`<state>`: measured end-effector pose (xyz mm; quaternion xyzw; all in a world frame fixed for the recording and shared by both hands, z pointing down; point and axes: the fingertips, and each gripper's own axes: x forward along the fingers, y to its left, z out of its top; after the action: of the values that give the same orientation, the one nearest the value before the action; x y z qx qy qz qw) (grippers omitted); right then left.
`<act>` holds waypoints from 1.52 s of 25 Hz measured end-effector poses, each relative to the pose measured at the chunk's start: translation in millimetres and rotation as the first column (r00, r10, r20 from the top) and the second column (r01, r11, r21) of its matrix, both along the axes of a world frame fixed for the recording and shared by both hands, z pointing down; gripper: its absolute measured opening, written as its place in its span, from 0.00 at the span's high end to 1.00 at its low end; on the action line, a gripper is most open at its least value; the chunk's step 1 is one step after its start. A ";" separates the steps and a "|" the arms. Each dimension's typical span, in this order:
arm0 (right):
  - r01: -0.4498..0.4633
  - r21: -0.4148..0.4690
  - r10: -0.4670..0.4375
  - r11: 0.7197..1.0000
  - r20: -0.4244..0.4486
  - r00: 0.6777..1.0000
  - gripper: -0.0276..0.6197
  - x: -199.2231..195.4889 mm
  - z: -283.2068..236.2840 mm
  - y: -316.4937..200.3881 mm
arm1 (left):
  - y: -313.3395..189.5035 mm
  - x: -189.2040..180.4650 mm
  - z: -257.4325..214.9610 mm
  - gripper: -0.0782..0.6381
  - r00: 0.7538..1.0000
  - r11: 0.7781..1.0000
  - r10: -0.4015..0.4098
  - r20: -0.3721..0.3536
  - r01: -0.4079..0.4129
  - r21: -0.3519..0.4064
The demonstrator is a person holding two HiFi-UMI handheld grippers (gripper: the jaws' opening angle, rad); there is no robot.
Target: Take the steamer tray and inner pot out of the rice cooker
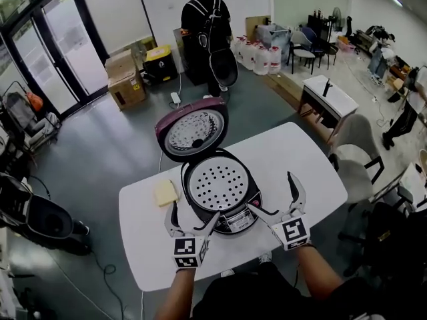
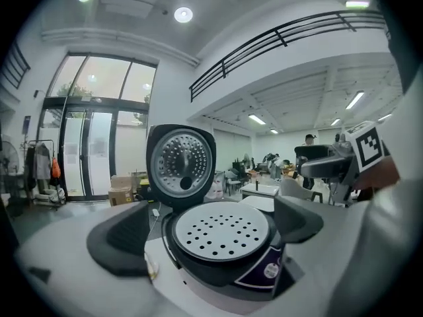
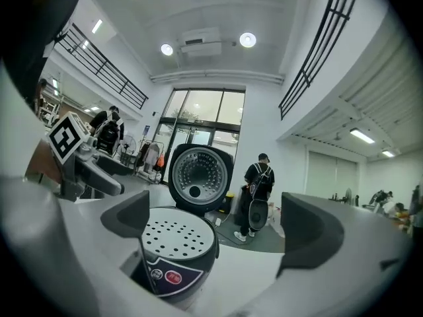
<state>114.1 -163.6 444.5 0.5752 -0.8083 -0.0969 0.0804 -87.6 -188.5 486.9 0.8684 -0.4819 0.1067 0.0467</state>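
Maroon-rimmed black rice cooker (image 1: pixel 235 220), hole-dotted white steamer tray (image 1: pixel 218 183), white table (image 1: pixel 300 159).

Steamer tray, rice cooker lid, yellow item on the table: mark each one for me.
steamer tray (image 1: pixel 219 183), head view, middle of its perforated face.
rice cooker lid (image 1: pixel 193 132), head view, centre of its metal inner plate.
yellow item (image 1: pixel 165 193), head view, middle of its top surface.

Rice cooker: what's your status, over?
Left gripper and right gripper open, empty, at the rice cooker front. Steamer tray seated inside, lid up; inner pot hidden beneath. Nothing in the way.
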 end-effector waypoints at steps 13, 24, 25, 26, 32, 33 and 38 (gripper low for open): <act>0.263 -0.181 -0.297 0.948 -0.197 0.934 0.05 -13.5 57.4 -133.1 | -87.1 -18.4 56.0 0.15 0.964 0.977 -0.142 0.225 0.173 -0.127; 0.308 -0.447 -0.473 0.840 -0.324 0.819 0.05 -52.1 135.6 -191.4 | -121.9 -24.8 120.0 0.21 0.924 0.927 -0.037 0.381 0.174 -0.332; 0.308 -0.473 -0.492 0.825 -0.335 0.804 0.05 -53.8 144.1 -192.8 | -121.9 -22.2 122.4 0.21 0.919 0.925 -0.026 0.393 0.172 -0.340; 0.307 -0.496 -0.509 0.812 -0.343 0.790 0.06 -54.9 151.6 -193.6 | -122.5 -19.4 123.2 0.23 0.915 0.926 -0.021 0.403 0.170 -0.338; 0.300 -0.563 -0.560 0.770 -0.372 0.740 0.33 -58.6 167.7 -198.7 | -134.9 -12.8 120.3 0.39 0.883 0.942 0.006 0.470 0.152 -0.298; 0.299 -0.568 -0.565 0.767 -0.379 0.733 0.40 -59.7 170.0 -198.8 | -135.6 -12.7 121.6 0.42 0.881 0.942 0.014 0.474 0.147 -0.301; 0.290 -0.560 -0.568 0.777 -0.424 0.705 0.64 -62.9 174.1 -202.4 | -139.1 -11.4 122.2 0.53 0.860 0.947 0.035 0.509 0.134 -0.292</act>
<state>51.2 -366.0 618.6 0.2722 -0.8587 -0.0904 0.4246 -99.0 -327.5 609.1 0.7777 -0.4760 0.4062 0.0597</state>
